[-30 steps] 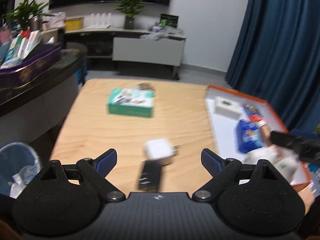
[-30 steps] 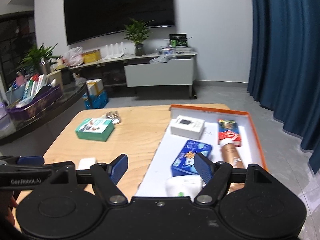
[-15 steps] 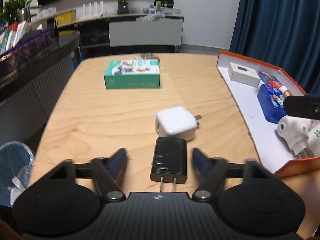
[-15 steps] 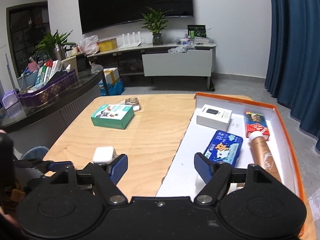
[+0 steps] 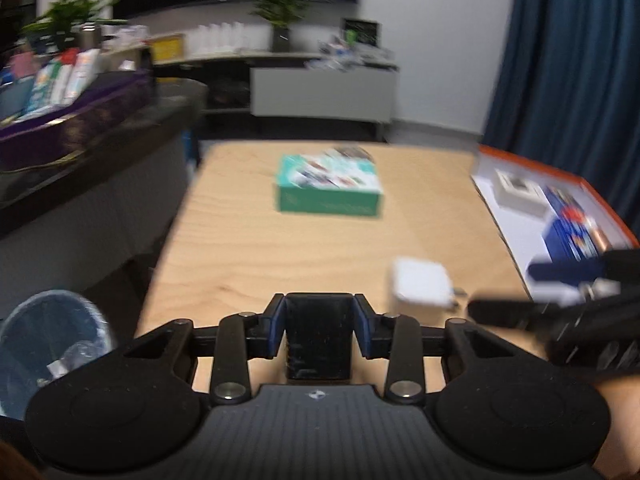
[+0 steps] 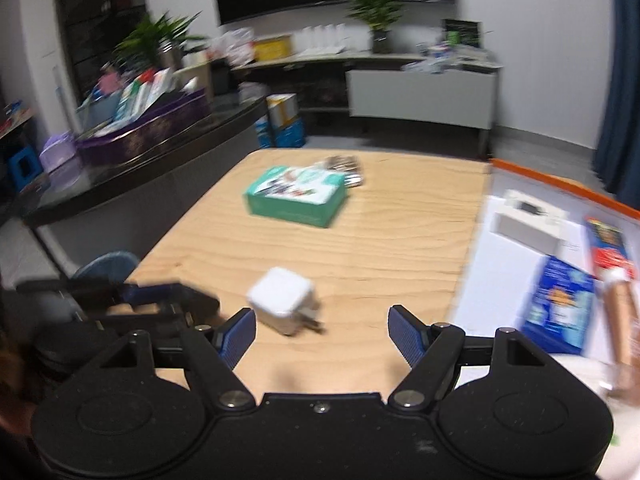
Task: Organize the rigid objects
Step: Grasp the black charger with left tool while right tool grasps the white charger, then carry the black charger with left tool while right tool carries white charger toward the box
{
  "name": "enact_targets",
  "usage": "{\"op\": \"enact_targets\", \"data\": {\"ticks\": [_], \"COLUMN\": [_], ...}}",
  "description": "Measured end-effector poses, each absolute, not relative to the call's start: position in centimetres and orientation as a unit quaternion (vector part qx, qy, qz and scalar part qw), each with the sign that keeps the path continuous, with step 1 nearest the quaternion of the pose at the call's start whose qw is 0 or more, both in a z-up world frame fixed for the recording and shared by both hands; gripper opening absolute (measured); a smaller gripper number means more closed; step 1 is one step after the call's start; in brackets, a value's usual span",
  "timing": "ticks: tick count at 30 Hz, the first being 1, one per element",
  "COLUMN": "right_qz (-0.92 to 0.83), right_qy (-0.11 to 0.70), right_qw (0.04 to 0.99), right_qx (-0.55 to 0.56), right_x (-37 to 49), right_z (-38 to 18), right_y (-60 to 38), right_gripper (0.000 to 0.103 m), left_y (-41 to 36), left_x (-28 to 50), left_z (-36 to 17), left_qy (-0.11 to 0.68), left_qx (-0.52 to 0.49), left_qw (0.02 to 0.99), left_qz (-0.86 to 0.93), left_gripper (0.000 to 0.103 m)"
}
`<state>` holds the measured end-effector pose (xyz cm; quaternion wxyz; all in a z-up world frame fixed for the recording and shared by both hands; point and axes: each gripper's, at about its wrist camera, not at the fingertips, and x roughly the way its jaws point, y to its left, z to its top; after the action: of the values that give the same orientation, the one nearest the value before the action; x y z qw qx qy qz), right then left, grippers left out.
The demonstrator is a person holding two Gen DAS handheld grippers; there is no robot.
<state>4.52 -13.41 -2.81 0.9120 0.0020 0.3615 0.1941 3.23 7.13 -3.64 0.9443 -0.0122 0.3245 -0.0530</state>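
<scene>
My left gripper (image 5: 319,326) is shut on a black plug adapter (image 5: 319,336); its blue pads press both sides. Just ahead to the right lies a white charger cube (image 5: 422,285) (image 6: 282,294) on the wooden table (image 5: 320,248). My right gripper (image 6: 322,334) stands open, its fingers empty, with the white cube a little ahead of its left fingertip. That gripper shows blurred at the right edge of the left wrist view. A green box (image 5: 329,191) (image 6: 295,195) lies further back on the table. The orange-rimmed white tray (image 5: 516,216) (image 6: 484,264) sits to the right.
The tray holds a white box (image 6: 528,222), a blue tin (image 6: 560,304), a red pack (image 6: 610,246) and a copper bottle (image 6: 622,320). A foil pack (image 6: 346,166) lies behind the green box. A dark counter (image 6: 132,172) and a blue bin (image 5: 48,344) stand left.
The left jaws closed onto the black adapter. The right gripper swung left and lower, from over the tray to the table near the white cube.
</scene>
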Motion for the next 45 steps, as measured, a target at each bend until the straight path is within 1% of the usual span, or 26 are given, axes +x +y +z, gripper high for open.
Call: {"op": "enact_targets", "data": {"ticks": [5, 9, 12, 14, 15, 16, 22, 30, 38, 40, 45], "right_qz": [0.213, 0.216, 0.217, 0.225, 0.225, 0.224, 0.197, 0.153, 0.054, 0.029, -0.023], "right_qy": [0.371, 0.394, 0.395, 0.407, 0.404, 0.401, 0.382, 0.316, 0.266, 0.259, 0.243], "right_qw": [0.901, 0.891, 0.890, 0.882, 0.884, 0.885, 0.901, 0.936, 0.962, 0.965, 0.969], "right_qx": [-0.077, -0.062, -0.066, -0.069, -0.070, -0.070, -0.058, -0.023, 0.002, 0.013, 0.037], "right_x": [7.1, 9.4, 10.2, 10.7, 10.7, 10.7, 9.6, 6.1, 2.0, 0.9, -1.4], "right_z": [-4.1, -4.9, -5.5, -5.9, -6.0, -6.0, -4.8, 0.7, 4.8, 5.2, 5.8], "right_y": [-10.4, -9.7, -9.1, -8.7, -8.6, -8.5, -9.5, -14.9, -23.8, -26.1, -30.5], "right_gripper": [0.087, 0.087, 0.087, 0.079, 0.070, 0.064, 0.064, 0.064, 0.064, 0.064, 0.064], "left_y": [8.7, 8.9, 9.2, 9.4, 9.5, 9.5, 9.1, 6.7, 0.2, -2.1, -6.7], "left_x": [3.7, 3.7, 3.6, 3.7, 3.7, 3.7, 3.4, 2.2, 1.1, 0.8, 0.9], "left_z": [-3.6, -3.7, -3.5, -3.4, -3.4, -3.4, -2.7, -0.1, 3.2, 3.8, 4.7], "left_qy": [0.323, 0.320, 0.314, 0.312, 0.310, 0.309, 0.300, 0.271, 0.240, 0.233, 0.224], "left_qx": [-0.037, -0.042, -0.050, -0.054, -0.057, -0.057, -0.057, -0.049, -0.027, -0.011, -0.007], "left_qw": [0.945, 0.945, 0.947, 0.947, 0.948, 0.948, 0.951, 0.957, 0.956, 0.954, 0.946], "left_qz": [-0.043, -0.048, -0.049, -0.050, -0.050, -0.049, -0.054, -0.088, -0.164, -0.187, -0.236], "left_gripper": [0.036, 0.036, 0.036, 0.036, 0.036, 0.036, 0.036, 0.036, 0.036, 0.036, 0.036]}}
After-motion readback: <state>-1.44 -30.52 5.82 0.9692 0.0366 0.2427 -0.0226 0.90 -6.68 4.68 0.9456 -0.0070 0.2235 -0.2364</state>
